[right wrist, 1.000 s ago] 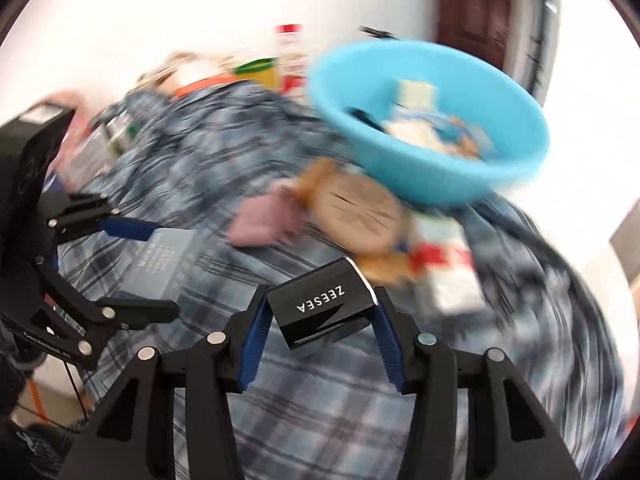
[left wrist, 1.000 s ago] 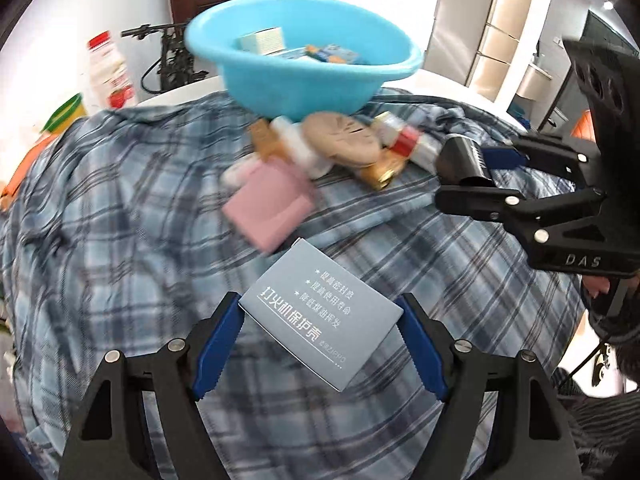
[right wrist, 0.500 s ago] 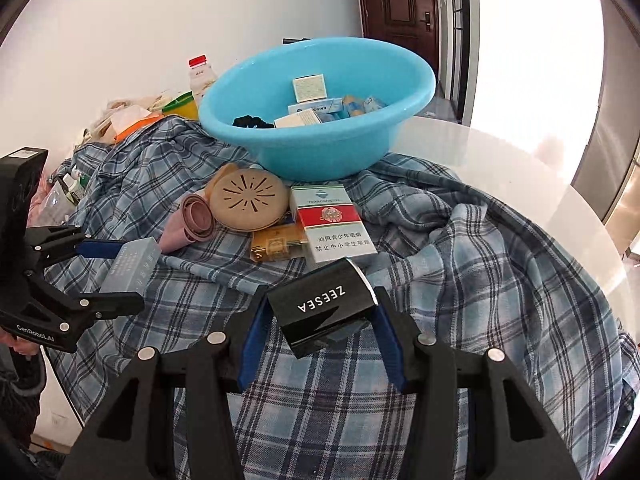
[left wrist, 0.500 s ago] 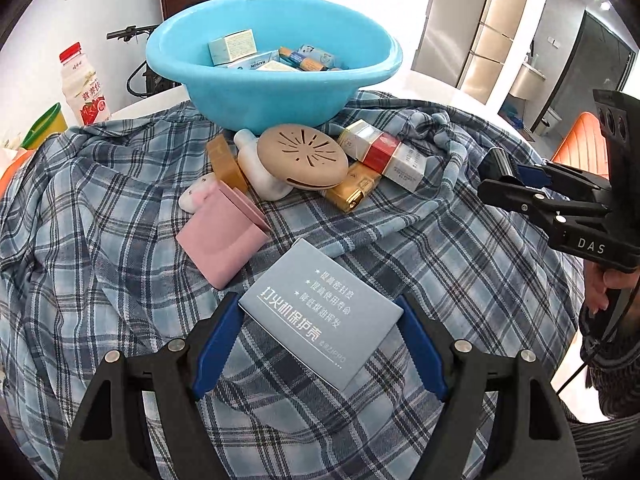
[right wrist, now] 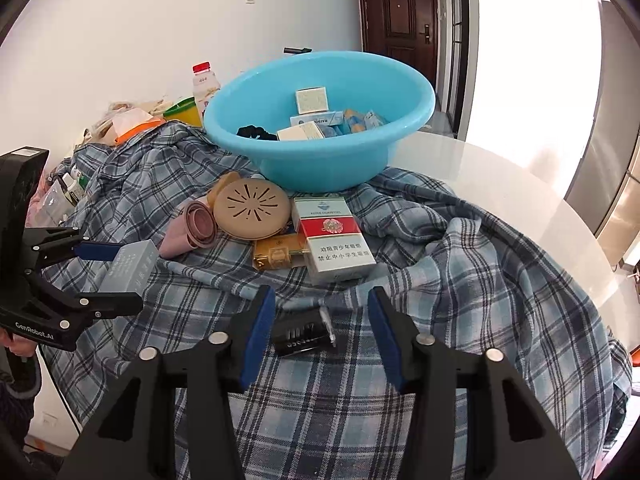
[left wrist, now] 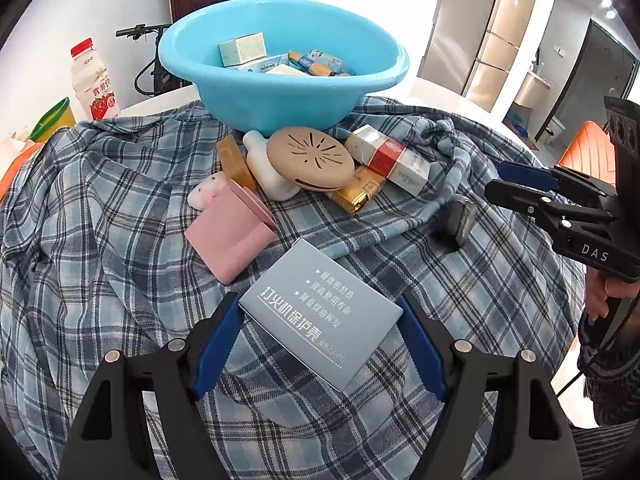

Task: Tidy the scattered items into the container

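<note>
One black box (right wrist: pixel 303 334), no longer aloft, now loose on the plaid cloth (right wrist: pixel 480 280)

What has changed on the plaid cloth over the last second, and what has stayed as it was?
The right gripper let go of the black case, which now lies untouched on the plaid cloth between its closing jaws. The left gripper stays clamped on the grey box. The blue basin and the pile in front of it are unmoved.
</note>
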`<act>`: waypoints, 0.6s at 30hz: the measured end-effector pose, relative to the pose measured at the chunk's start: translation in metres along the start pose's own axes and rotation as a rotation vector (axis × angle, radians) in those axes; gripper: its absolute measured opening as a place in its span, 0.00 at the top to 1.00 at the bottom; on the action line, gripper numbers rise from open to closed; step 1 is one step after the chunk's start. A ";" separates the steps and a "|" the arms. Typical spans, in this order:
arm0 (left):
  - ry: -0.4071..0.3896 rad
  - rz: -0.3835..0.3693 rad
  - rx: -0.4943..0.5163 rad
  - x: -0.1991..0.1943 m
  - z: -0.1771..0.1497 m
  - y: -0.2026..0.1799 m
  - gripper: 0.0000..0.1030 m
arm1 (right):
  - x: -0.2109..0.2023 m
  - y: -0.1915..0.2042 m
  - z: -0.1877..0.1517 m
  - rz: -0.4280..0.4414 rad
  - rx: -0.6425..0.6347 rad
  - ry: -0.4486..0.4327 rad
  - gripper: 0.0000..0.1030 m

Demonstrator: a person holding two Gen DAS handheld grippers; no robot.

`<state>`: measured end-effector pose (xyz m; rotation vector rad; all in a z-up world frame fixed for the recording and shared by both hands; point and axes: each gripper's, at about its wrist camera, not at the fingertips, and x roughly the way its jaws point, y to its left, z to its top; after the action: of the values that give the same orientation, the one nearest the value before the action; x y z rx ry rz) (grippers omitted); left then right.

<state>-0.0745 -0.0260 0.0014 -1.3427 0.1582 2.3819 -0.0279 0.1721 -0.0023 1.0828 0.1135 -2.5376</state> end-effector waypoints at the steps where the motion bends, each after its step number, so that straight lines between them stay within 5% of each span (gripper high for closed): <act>1: 0.000 -0.002 0.002 0.000 -0.001 -0.001 0.22 | 0.002 0.000 -0.001 0.000 -0.002 0.009 0.58; 9: 0.009 -0.010 0.007 0.004 -0.004 -0.004 0.22 | 0.016 0.000 -0.014 -0.015 -0.039 0.065 0.59; 14: 0.009 -0.021 0.014 0.004 -0.005 -0.008 0.22 | 0.024 0.014 -0.026 0.023 -0.136 0.097 0.31; 18: 0.018 -0.022 0.019 0.007 -0.003 -0.010 0.22 | 0.031 0.024 -0.027 0.036 -0.204 0.086 0.21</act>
<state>-0.0713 -0.0160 -0.0052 -1.3506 0.1700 2.3449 -0.0199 0.1459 -0.0420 1.1013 0.3642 -2.3874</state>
